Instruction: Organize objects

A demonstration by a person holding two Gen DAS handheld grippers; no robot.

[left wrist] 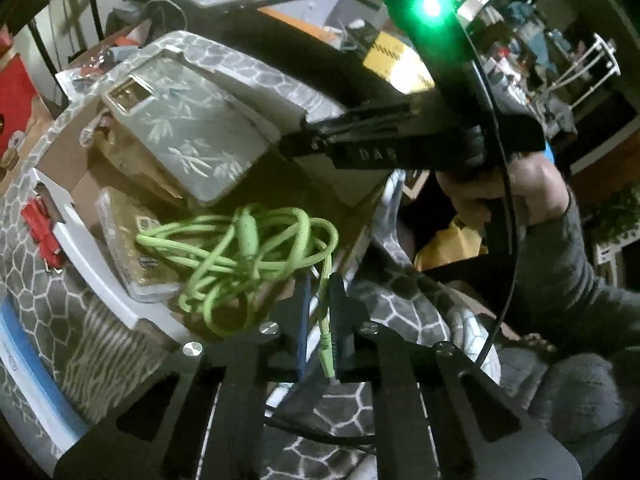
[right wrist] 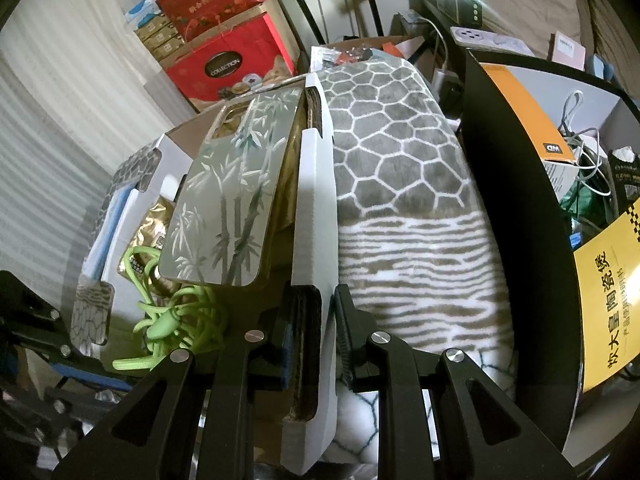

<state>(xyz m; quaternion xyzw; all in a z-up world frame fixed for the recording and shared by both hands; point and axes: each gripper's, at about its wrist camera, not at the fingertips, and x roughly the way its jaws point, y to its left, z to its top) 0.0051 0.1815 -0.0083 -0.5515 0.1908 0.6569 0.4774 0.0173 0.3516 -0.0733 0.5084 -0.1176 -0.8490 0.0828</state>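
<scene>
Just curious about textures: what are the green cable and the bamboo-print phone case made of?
Green cable: looks like braided fabric sheathing, matte; a fine woven texture shows. Phone case: likely hard plastic or glass-backed, glossy; its bamboo print reflects light smoothly. I cannot be sure.

A tangled lime-green cable is seen at the centre of the left wrist view, lying loosely coiled inside an open cardboard box with white-faced flaps. One end of the cable, with its green plug, is drawn down to the lower centre of the frame. Above the cable, a grey phone case printed with pale bamboo is propped tilted against the box contents. To the left of the cable, a clear packet with gold contents lies flat in the box.
</scene>
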